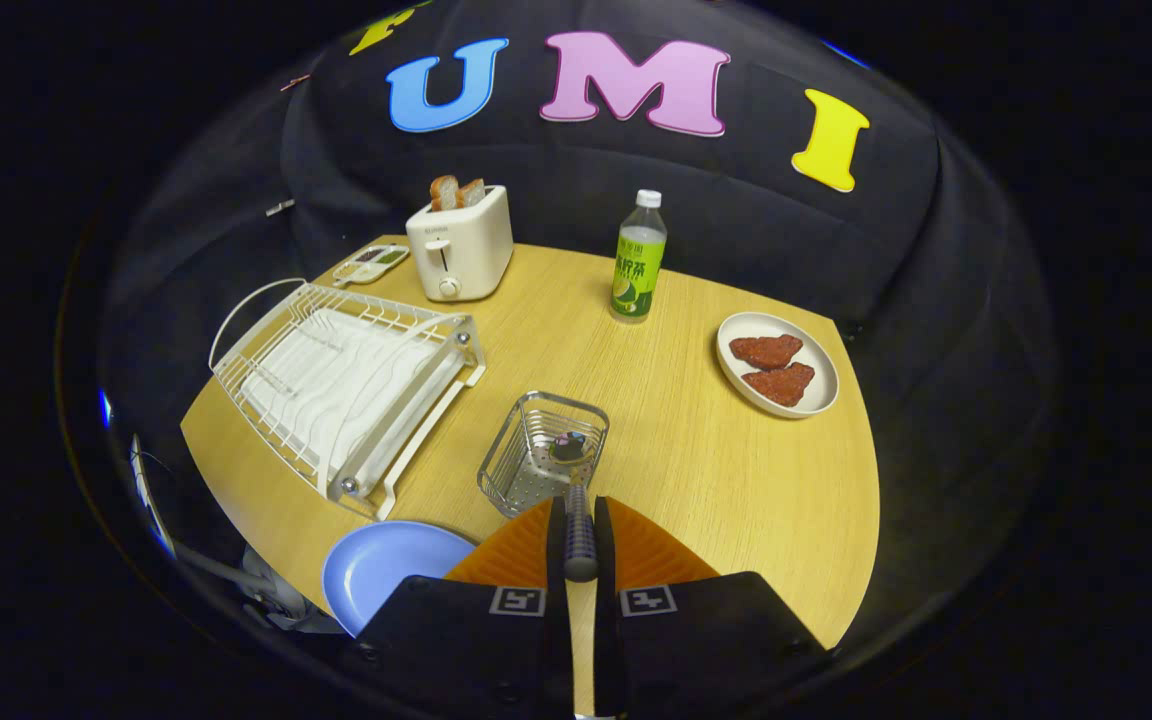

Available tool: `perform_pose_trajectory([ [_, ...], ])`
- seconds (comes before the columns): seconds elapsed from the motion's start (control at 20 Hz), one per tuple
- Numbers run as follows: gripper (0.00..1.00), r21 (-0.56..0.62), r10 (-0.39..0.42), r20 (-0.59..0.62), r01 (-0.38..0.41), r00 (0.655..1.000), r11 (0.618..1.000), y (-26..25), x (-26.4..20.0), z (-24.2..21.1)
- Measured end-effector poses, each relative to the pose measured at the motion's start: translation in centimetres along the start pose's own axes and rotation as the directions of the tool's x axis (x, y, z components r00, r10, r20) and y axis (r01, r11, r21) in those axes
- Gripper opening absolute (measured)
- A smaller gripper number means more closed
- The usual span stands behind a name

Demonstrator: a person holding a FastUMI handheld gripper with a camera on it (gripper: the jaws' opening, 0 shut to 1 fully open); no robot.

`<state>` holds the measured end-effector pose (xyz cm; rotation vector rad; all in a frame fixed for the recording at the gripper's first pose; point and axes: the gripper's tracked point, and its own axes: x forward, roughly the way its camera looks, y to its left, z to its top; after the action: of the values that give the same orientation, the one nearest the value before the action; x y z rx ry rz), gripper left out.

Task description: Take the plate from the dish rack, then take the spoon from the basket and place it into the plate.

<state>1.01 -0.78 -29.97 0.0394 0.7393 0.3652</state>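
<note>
The fingers (581, 535) are pressed together on the spoon's (578, 520) handle, its far end reaching into the wire basket (542, 452) just ahead. The blue plate (386, 575) lies on the wooden surface (696, 450) beside the fingers, with the empty dish rack (346, 385) beyond it.

Counts: 1 dish rack (341, 395), 1 toaster (460, 245) at 11 o'clock with 2 toast slices (456, 192), 1 bottle (639, 260), 2 plates (391, 580), 1 wire basket (541, 450), 1 spoon (579, 530).

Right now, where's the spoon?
Spoon is clamped between the gripper fingers, its far end over the wire basket, blue plate to its left.
</note>
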Motion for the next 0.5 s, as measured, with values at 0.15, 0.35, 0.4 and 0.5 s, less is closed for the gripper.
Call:
perform_pose_trajectory([
  [0.15, 0.12, 0.023, -0.007, 0.076, 0.005, 0.997, 1.000, 0.0, -3.6, 2.4],
  [0.35, 0.12, 0.046, 0.021, 0.147, -0.028, 0.989, 0.999, 1.5, -8.7, 4.1],
  [0.4, 0.12, 0.052, 0.032, 0.150, -0.040, 0.988, 0.998, 2.0, -9.7, 3.9],
  [0.5, 0.12, 0.052, 0.059, 0.136, -0.066, 0.989, 0.996, 3.2, -11.2, 2.6],
])
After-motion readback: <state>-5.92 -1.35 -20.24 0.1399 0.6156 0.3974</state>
